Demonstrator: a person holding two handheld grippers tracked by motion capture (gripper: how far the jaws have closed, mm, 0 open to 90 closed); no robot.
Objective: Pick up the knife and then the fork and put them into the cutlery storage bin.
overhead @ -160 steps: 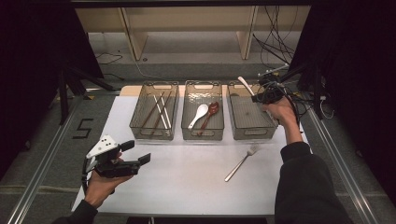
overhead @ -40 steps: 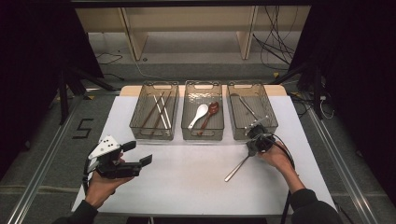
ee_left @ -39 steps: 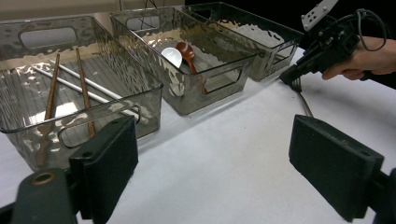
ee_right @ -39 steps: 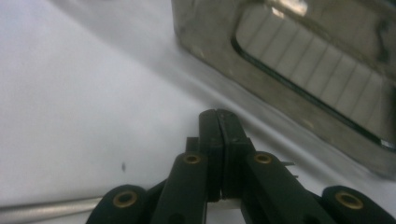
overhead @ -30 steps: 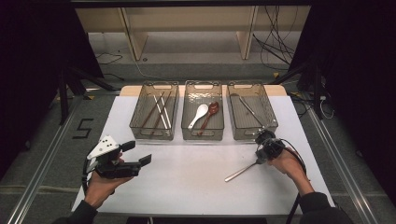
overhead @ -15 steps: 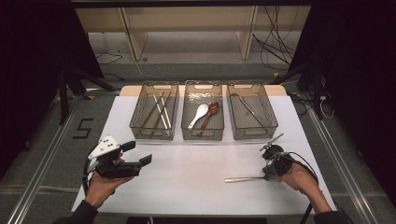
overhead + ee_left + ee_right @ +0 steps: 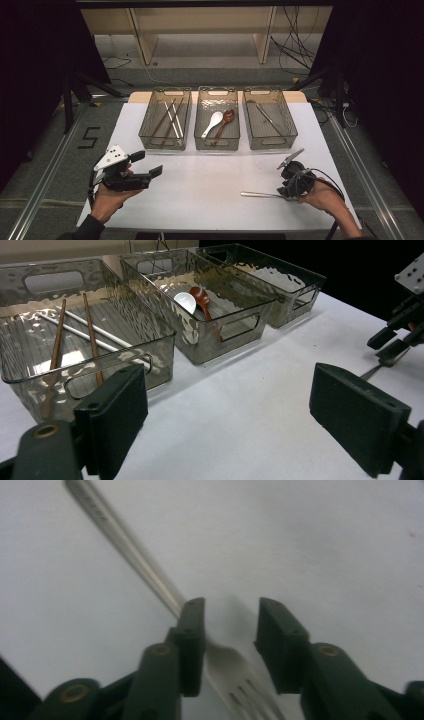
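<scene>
The work in hand is sorting cutlery into the three clear bins along the far edge of the counter [image 7: 210, 175], and the piece now in play is the fork [image 7: 260, 194], which lies flat near the counter's near right corner, handle pointing toward the left edge. The right gripper [image 7: 289, 192] sits at the fork's head; in the right gripper view its jaws have just been opening and stand apart, with the neck of the fork [image 7: 150, 577] between them and the tines toward the camera, the pads not pressing on it. So the fork looks let go rather than held, and I judge this to be a re-grip after it was dragged to a handier spot. The left gripper [image 7: 150, 167] waits over the near left corner, jaws wide apart and empty. The right bin [image 7: 270, 120] already holds one metal utensil, the middle bin [image 7: 216, 125] two spoons, the left bin [image 7: 165, 120] chopsticks. The next move likely calls for closing squarely on the thin neck, lifting without the fork slipping or swivelling, and carrying it to the right bin.
</scene>
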